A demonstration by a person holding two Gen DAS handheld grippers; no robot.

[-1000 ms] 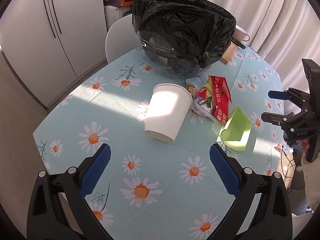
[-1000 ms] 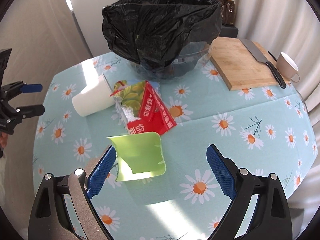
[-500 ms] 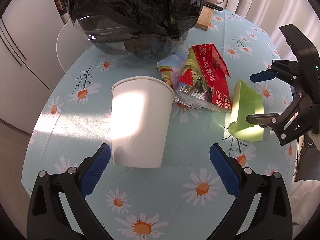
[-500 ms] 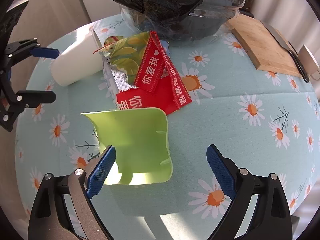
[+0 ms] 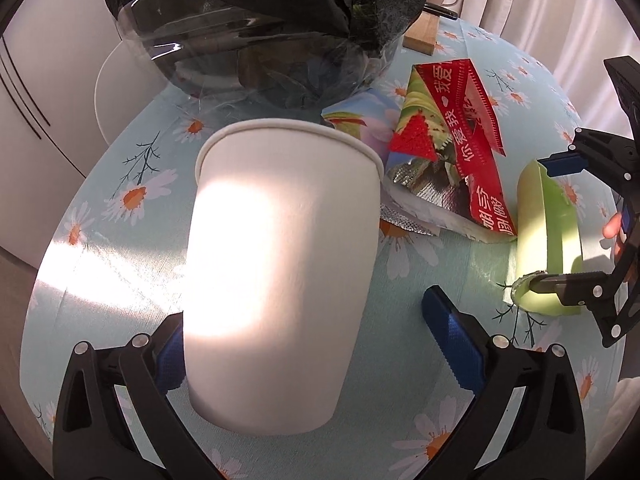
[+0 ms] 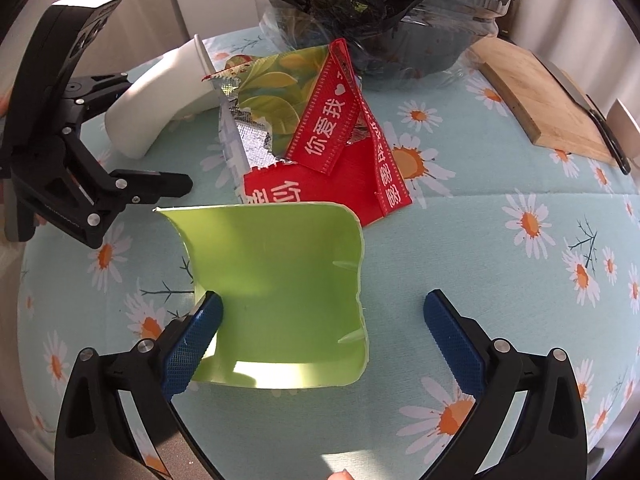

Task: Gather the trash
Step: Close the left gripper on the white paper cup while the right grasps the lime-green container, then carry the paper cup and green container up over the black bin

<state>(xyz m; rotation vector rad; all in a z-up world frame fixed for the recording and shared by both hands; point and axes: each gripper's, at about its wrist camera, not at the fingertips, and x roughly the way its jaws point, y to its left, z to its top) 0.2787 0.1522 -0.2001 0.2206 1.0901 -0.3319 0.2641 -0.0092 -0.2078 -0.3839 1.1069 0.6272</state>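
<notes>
While both grippers are standing open, the left gripper (image 5: 304, 344) is framing the paper cup (image 5: 280, 280) and the right gripper (image 6: 322, 334) the near green scrap (image 6: 280, 300); closing seems to be coming next.

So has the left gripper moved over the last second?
Yes. The left gripper has advanced toward the bin; the bin now fills the top of its view, and the cup sits between its open jaws.
</notes>
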